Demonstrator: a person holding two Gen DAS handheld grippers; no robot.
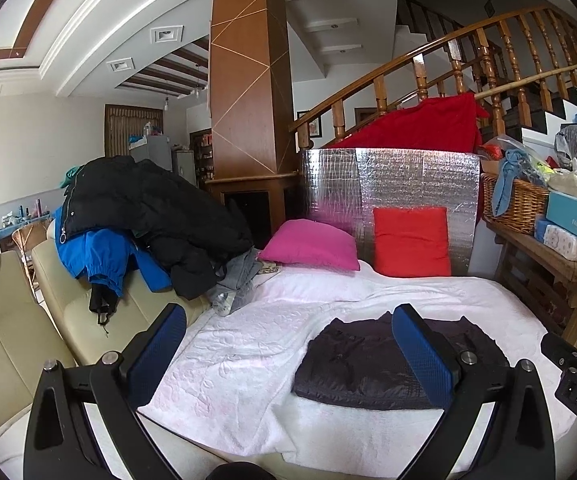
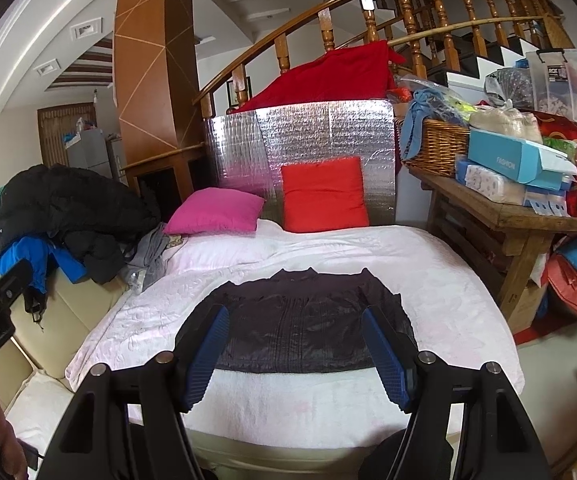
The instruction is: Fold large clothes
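Right wrist view: dark jacket point(image 2: 302, 320) flat on the white bed cover point(image 2: 428, 276), near the front edge, already folded into a neat block with the collar at the far side. Right gripper point(image 2: 294, 350) above the near edge of that jacket, jaws wide, nothing between them. Left wrist view: left gripper point(image 1: 288, 354) also up over the bed, jaws wide and holding nothing, same jacket to its right, partly behind one blue finger point(image 1: 422, 354). Pink pillow point(image 2: 216, 212) and red pillow point(image 2: 324, 196) at the far end of the bed, against a shiny silver sheet point(image 2: 328, 128). Off to the left, on the cream sofa point(image 1: 12, 344), a heap of more clothes point(image 1: 148, 216): a big black coat on top, a blue jacket under it, something grey at the edge beside the bed. Wooden counter point(image 2: 520, 216) on the right, full of boxes and a basket point(image 2: 432, 148). Looks like one piece done, or very close to done, maybe one more fold to make it smaller. Still plenty left, by the look of that heap: none of it spread out or folded yet. Next job, most likely: move the folded jacket aside and pull one big coat over.
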